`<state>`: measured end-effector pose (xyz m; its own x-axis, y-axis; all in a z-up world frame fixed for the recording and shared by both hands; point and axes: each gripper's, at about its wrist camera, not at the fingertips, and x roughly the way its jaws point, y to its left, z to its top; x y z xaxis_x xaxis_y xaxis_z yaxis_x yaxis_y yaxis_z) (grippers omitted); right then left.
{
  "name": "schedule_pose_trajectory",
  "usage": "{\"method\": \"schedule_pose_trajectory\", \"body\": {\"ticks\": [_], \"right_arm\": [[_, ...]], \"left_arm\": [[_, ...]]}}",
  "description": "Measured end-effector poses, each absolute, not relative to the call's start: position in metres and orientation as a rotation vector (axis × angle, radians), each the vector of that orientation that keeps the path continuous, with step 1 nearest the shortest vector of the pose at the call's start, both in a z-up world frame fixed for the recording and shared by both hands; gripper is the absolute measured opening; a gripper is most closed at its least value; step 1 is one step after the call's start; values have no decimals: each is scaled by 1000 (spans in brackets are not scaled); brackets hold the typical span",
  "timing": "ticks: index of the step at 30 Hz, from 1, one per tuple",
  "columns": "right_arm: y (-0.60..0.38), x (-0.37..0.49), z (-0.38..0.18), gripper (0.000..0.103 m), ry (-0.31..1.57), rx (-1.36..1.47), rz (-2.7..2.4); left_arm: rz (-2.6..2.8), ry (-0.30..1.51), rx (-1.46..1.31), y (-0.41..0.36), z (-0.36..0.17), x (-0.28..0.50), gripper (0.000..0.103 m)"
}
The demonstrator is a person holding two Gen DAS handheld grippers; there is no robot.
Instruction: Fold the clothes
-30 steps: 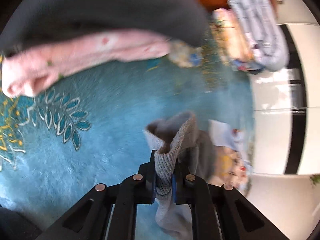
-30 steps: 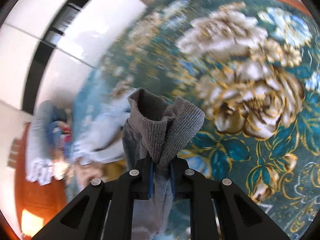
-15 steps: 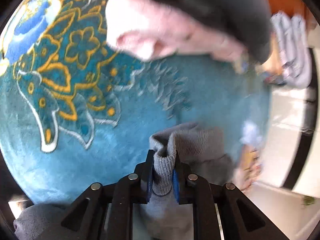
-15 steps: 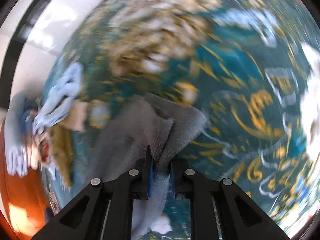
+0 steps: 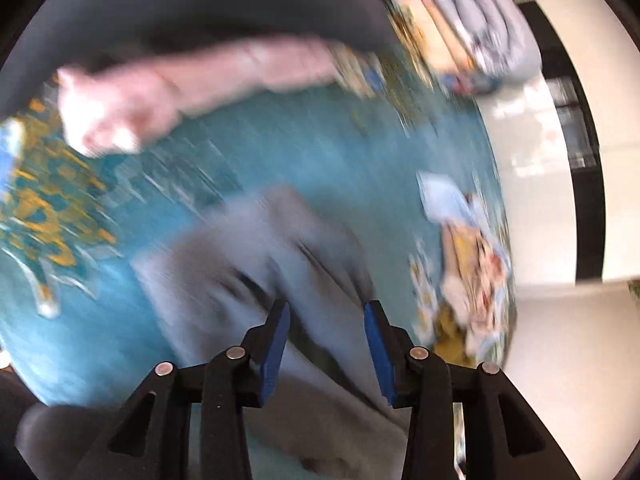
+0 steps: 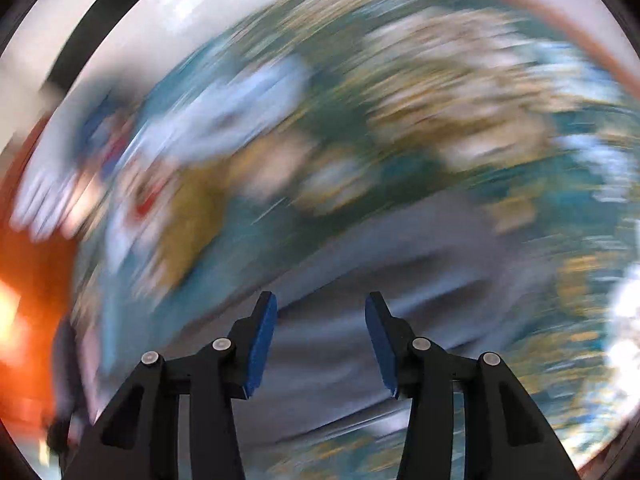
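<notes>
A grey knit garment (image 5: 256,256) lies on the teal patterned carpet (image 5: 120,332), blurred by motion. My left gripper (image 5: 326,312) is open just above it, with nothing between the blue pads. In the right wrist view the same grey garment (image 6: 400,264) lies spread below my right gripper (image 6: 320,304), which is open and empty too. Both views are smeared.
A pink garment (image 5: 168,92) under a dark grey one (image 5: 200,8) lies at the far left. Folded pale clothes (image 5: 472,20) are stacked at the back. A loose pile of light blue and yellow clothes (image 5: 468,256) lies at the carpet's right edge, beside white floor (image 5: 540,152).
Both grippers have opened and let go of the grey garment, which now lies on the carpet. Both cameras are swinging fast.
</notes>
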<state>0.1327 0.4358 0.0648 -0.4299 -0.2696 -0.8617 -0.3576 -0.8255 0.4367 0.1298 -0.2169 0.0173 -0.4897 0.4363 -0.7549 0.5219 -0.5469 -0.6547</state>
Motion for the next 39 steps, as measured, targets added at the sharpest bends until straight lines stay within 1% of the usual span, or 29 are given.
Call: {"method": "schedule_pose_trajectory", "body": {"ticks": [1,2,3,7,8,10,12,13,14,15,16,17,18,19,22,25,26,28,29,31,33,34,35,37,39], "right_arm": [[409,122,55,47,933,-1736,2480],[384,113,45,47,960,-1813,2505],[364,104,33,47,1000,-1870,2504],[323,77,-15,47,1256,-2005,2348],[319,74,-26,47,1315,-2019,2296],[316,69,-44,47,1408,-2031,2194],[314,68,-51,47,1457,-2013,2163],[314,67,-52,42,1468,-1999,2166],[315,63,-53,34,1468,-1983,2176],[314,62,-52,30,1466,-1969,2185],[314,62,-52,22,1471,-1959,2186],[315,61,-52,9,1481,-1949,2183],[314,61,-53,5,1490,-1941,2173],[314,62,-53,4,1514,-1937,2156],[316,67,-44,3,1606,-1901,2147],[321,55,-30,3,1631,-1831,2210],[323,49,-29,3,1612,-1820,2220],[324,36,-33,3,1563,-1817,2218],[322,31,-38,6,1570,-1826,2205],[318,27,-50,7,1600,-1855,2137],[317,31,-54,8,1608,-1849,2117],[316,34,-52,12,1603,-1843,2135],[315,37,-50,26,1603,-1839,2151],[312,44,-41,38,1618,-1841,2184],[313,53,-28,38,1603,-1845,2226]], "left_arm": [[-2226,1454,1588,-209,16,125,47],[-2228,1435,1604,-204,15,120,56],[-2225,1412,1613,-202,13,116,60],[-2161,1429,1676,-196,-2,105,61],[-2138,1419,1689,-196,-5,105,59],[-2122,1412,1683,-197,-11,106,59],[-2102,1477,1658,-202,-16,104,59],[-2092,1513,1647,-204,-18,104,59],[-2086,1544,1633,-206,-18,103,58],[-2089,1555,1617,-208,-18,101,57],[-2088,1536,1614,-210,-17,99,43],[-2085,1509,1614,-212,-16,97,24],[-2081,1482,1614,-213,-15,94,14],[-2067,1478,1614,-215,-15,93,5],[-2082,1535,1584,-218,-11,90,5],[-2112,1515,1581,-222,-10,76,5],[-2127,1508,1571,-225,-10,71,5],[-2144,1489,1556,-230,-8,67,7],[-2159,1474,1542,-234,-4,72,7],[-2193,1440,1508,-242,5,85,9],[-2226,1404,1473,-250,14,99,18],[-2242,1387,1456,-254,19,106,32],[-2258,1369,1438,-258,24,113,45],[-2266,1283,1411,-269,29,127,58],[-2221,1205,1425,-281,26,139,58]]}}
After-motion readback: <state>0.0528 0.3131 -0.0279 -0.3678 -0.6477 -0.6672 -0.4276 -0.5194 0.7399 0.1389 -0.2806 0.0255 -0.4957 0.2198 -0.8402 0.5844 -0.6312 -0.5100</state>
